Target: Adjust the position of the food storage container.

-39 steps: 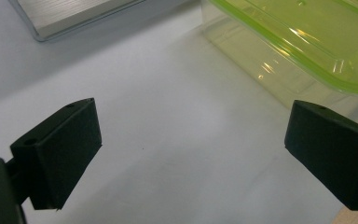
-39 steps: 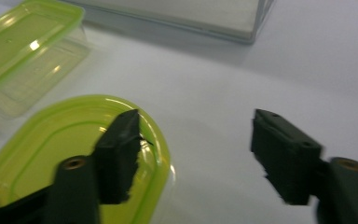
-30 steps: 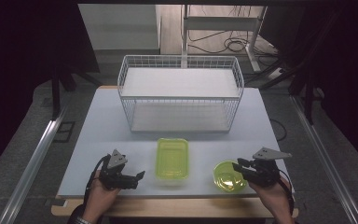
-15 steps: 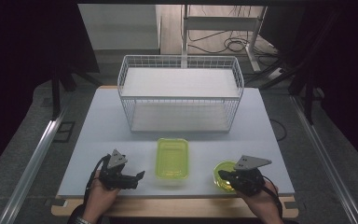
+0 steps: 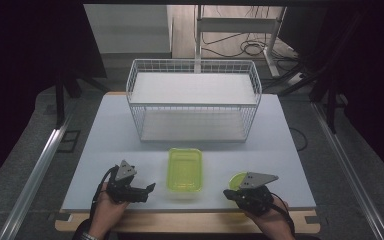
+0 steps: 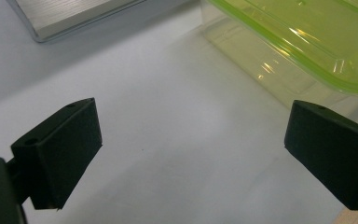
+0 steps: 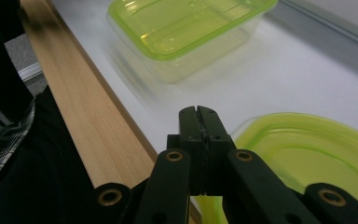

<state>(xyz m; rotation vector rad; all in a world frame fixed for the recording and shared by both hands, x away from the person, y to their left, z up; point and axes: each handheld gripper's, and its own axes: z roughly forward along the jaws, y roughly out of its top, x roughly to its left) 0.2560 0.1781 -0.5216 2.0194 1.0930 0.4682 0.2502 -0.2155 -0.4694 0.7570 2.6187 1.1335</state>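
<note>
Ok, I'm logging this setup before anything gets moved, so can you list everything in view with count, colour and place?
Wire basket: one, white, far middle of the table, open side up.
Rectangular container: one, clear with a yellow-green lid, near middle, between the grippers.
Round container: one, yellow-green, near right, partly under the right gripper.
Table: one, white top with a wooden front edge.
Metal rails: two, grey, on the floor at either side of the table.
Cables: several, dark, on the floor beyond the table.
Left gripper: one, black, near left, jaws wide apart over bare table.
Right gripper: one, black, near right, jaws closed at the round container's edge.
Hands: two, at the bottom edge, one holding each gripper.
</note>
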